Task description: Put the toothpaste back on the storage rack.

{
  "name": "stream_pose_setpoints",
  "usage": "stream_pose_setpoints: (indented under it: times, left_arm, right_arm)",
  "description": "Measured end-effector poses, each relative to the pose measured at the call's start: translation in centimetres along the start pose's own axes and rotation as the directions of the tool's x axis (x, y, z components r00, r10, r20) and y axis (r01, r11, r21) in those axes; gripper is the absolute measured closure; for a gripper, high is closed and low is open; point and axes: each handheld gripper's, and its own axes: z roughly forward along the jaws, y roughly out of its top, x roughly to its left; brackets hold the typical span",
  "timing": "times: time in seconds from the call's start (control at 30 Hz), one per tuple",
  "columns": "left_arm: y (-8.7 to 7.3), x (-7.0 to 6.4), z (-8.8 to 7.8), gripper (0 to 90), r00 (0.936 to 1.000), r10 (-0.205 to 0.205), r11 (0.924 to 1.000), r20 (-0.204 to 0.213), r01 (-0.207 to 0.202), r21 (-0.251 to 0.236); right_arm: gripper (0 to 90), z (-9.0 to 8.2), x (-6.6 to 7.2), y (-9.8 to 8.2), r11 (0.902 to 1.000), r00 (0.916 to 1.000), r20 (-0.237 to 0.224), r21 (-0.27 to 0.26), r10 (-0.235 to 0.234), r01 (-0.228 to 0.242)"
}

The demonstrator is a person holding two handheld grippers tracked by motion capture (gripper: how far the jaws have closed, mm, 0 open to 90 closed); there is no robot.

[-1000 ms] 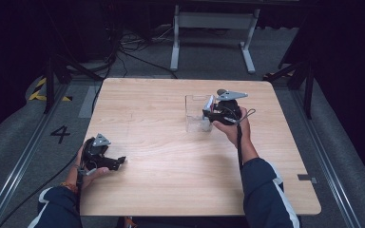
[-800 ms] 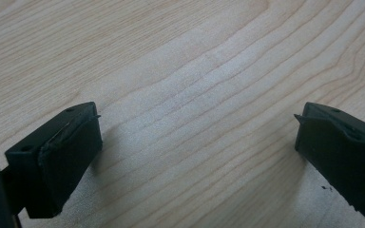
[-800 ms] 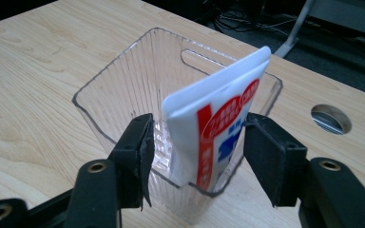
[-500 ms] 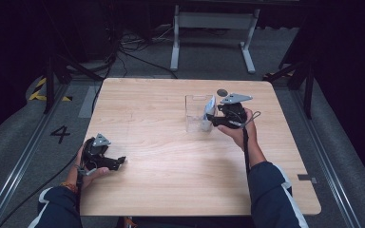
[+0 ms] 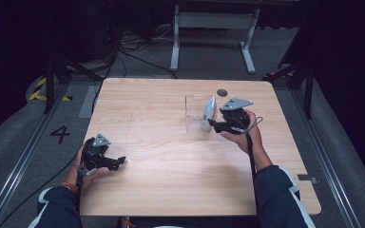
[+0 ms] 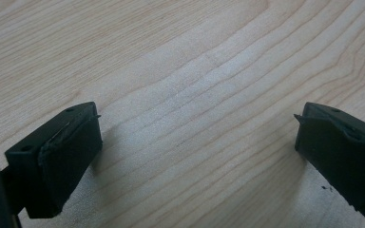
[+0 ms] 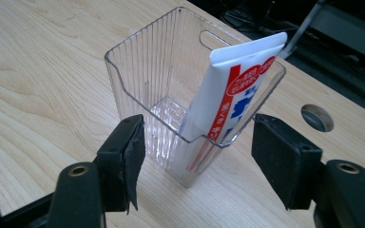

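Note:
A clear ribbed plastic holder stands upright on the wooden table. A white tube with red and blue print leans inside it, cap end down. My right gripper sits just right of the holder; its jaws have just been opening and stand apart before the holder's near corner, pads off it. My left gripper rests low over bare wood at the near left, open with nothing between its pads.
A round hole in the tabletop lies behind the holder. A white metal stand and cables are on the dark floor beyond the table. A floor mark "4" is at the left.
The right gripper drew back to the right, away from the holder, and its jaws spread; the tube stays in the holder. The left gripper kept still.

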Motion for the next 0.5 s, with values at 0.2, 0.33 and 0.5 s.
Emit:
stream_pose_setpoints:
  times: [0.2, 0.33, 0.5]
  left_arm:
    - [0.0, 0.0, 0.0, 2.0, 1.0, -0.003, 1.0, 0.001, 0.003, 0.001]
    - [0.0, 0.0, 0.0, 2.0, 1.0, -0.004, 1.0, 0.001, 0.004, 0.0]
    - [0.0, 0.0, 0.0, 2.0, 1.0, -0.005, 1.0, 0.001, 0.005, -0.001]
  right_arm:
    - [35.3, -0.6, 0.0, -0.6, 0.9995, 0.9995, 0.002, 0.005, -0.031, 0.031]
    - [34.3, -0.9, -0.1, -1.0, 0.9993, 0.9993, -0.002, 0.002, -0.038, 0.038]
    - [32.1, -1.5, -0.1, -1.6, 0.998, 0.9981, 0.003, 0.016, -0.062, 0.062]
